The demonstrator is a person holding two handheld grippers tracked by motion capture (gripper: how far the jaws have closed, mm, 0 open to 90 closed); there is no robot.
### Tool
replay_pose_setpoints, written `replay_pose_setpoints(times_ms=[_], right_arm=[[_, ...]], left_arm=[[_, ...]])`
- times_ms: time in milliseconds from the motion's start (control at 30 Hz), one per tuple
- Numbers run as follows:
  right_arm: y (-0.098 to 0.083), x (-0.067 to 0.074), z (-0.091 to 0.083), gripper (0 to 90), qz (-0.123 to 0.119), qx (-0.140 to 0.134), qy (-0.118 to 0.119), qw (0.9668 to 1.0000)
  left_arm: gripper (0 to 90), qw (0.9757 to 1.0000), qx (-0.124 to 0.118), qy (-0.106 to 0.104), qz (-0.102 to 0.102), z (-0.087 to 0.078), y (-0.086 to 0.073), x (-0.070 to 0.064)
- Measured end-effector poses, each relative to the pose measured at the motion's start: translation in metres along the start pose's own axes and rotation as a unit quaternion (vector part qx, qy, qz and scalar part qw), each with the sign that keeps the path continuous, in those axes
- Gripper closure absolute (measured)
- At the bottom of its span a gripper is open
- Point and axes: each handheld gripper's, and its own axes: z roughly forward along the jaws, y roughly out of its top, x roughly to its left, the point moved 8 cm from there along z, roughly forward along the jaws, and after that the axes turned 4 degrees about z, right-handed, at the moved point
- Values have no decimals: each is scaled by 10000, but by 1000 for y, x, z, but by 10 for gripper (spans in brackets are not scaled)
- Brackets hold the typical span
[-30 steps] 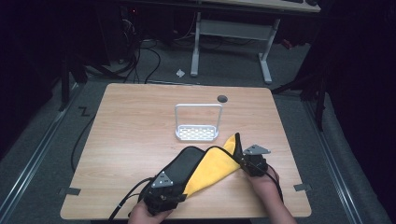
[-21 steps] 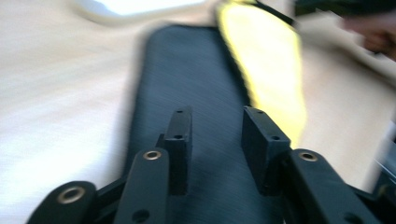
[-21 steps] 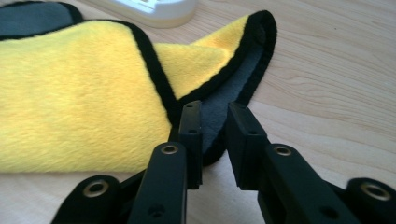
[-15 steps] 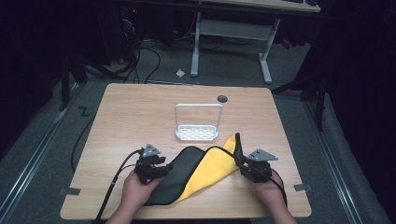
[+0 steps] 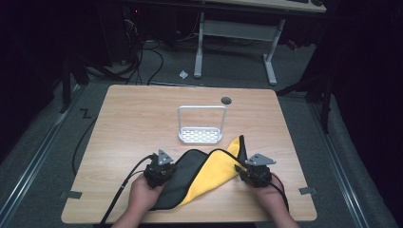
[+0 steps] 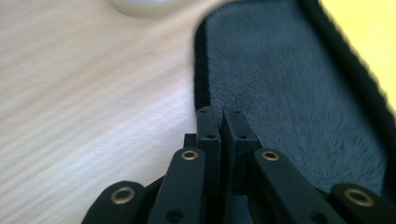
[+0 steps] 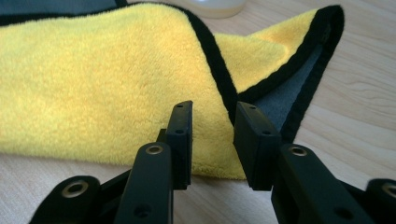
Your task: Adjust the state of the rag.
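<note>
A cloth (image 5: 187, 166), grey on one side and yellow on the other with a black hem, lies half folded near the table's front edge. My left gripper (image 5: 170, 172) rests at its left end. In the left gripper view the jaws stand pressed together on the grey pile (image 6: 289, 93) beside the hem. My right gripper (image 5: 241, 170) sits at the cloth's right end. In the right gripper view it (image 7: 212, 121) is open, and the yellow fold (image 7: 102, 79) with its black edge lies just ahead of the jaws.
A white wire rack (image 5: 200, 135) with a tall handle stands behind the cloth at mid table. A small dark hole (image 5: 226, 100) marks the far edge. Bare wood (image 5: 128, 118) stretches left and back. Cables trail off the front left.
My left gripper moved left and drew the grey end of the cloth with it, so the cloth spread wider. The right gripper stayed about where it was.
</note>
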Motion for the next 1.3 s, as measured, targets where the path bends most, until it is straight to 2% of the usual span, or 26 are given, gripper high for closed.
replay_pose_setpoints(times_ms=[67, 100, 133, 167, 200, 333, 400, 433, 467, 533, 567, 633, 700, 767, 833, 933, 967, 1033, 1067, 1100, 1133, 1167, 1200, 1233, 1267, 1300], right_arm=[[-3, 3, 4, 746, -33, 108, 74, 9999], [-3, 3, 4, 746, -33, 108, 74, 9999], [-3, 4, 5, 784, -62, 128, 97, 9999], [-3, 6, 6, 883, -137, 177, 128, 9997], [-3, 7, 6, 900, -159, 194, 134, 9996], [-4, 8, 5, 900, -206, 228, 137, 9994], [-4, 3, 4, 900, -258, 250, -46, 9993], [-4, 3, 4, 900, -258, 250, -46, 9993], [-5, 0, 3, 900, -262, 280, -140, 9992], [-8, -9, 2, 900, -114, 284, -235, 9993], [-9, -16, 1, 900, 17, 239, -300, 9993], [-8, -16, 0, 887, 83, 212, -269, 9994], [-2, -8, 0, 777, 148, 97, -55, 9998], [5, 7, 4, 647, 187, 55, 222, 9996], [15, 21, 9, 563, 147, -51, 271, 9995], [28, 26, 17, 505, 281, -189, 243, 9991], [29, 24, 21, 510, 311, -165, 241, 9991], [23, 23, 30, 552, 244, 104, 236, 9994], [18, 23, 32, 654, 152, 235, 211, 9994], [17, 25, 31, 796, 107, 215, 270, 9993], [16, 25, 27, 859, 26, 210, 228, 9995], [17, 23, 23, 866, -46, 201, 144, 9997], [16, 16, 17, 869, 36, 127, 116, 9998], [16, 16, 17, 869, 36, 127, 116, 9998], [11, 3, 10, 870, 11, 123, -46, 9999], [11, 3, 10, 870, 11, 123, -46, 9999]], left_arm=[[863, 9993, -167, 128, -304, -12, -2, 18], [862, 9993, -167, 128, -304, -12, -2, 18], [862, 9986, -237, 137, -455, -17, -5, 26], [861, 9971, -302, 104, -687, -22, -9, 35], [861, 9961, -345, 51, -812, -25, -12, 39], [860, 9950, -425, 148, -892, -33, -19, 47], [860, 9936, -455, 254, -999, -36, -24, 55], [860, 9936, -455, 254, -999, -36, -24, 55], [860, 9928, -452, 290, -1074, -38, -26, 60], [859, 9906, -445, 196, -1279, -38, -32, 66], [858, 9907, -408, 136, -1289, -37, -35, 65], [858, 9915, -388, 95, -1237, -35, -35, 60], [856, 9928, -367, -1, -1141, -33, -35, 51], [856, 9943, -317, -118, -1011, -30, -35, 40], [856, 9956, -262, -205, -879, -29, -35, 30], [856, 9964, -224, -305, -765, -29, -34, 20], [856, 9964, -219, -339, -745, -29, -33, 18], [856, 9965, -211, -382, -709, -28, -32, 14], [856, 9968, -210, -367, -680, -29, -31, 14], [857, 9972, -222, -288, -651, -30, -30, 16], [858, 9968, -280, -198, -721, -32, -29, 22], [860, 9956, -348, -160, -860, -34, -28, 29], [862, 9942, -405, -100, -995, -36, -28, 37], [862, 9933, -419, -65, -1079, -38, -28, 44], [863, 9913, -445, 16, -1238, -40, -30, 55], [863, 9910, -438, 65, -1263, -40, -31, 58]])
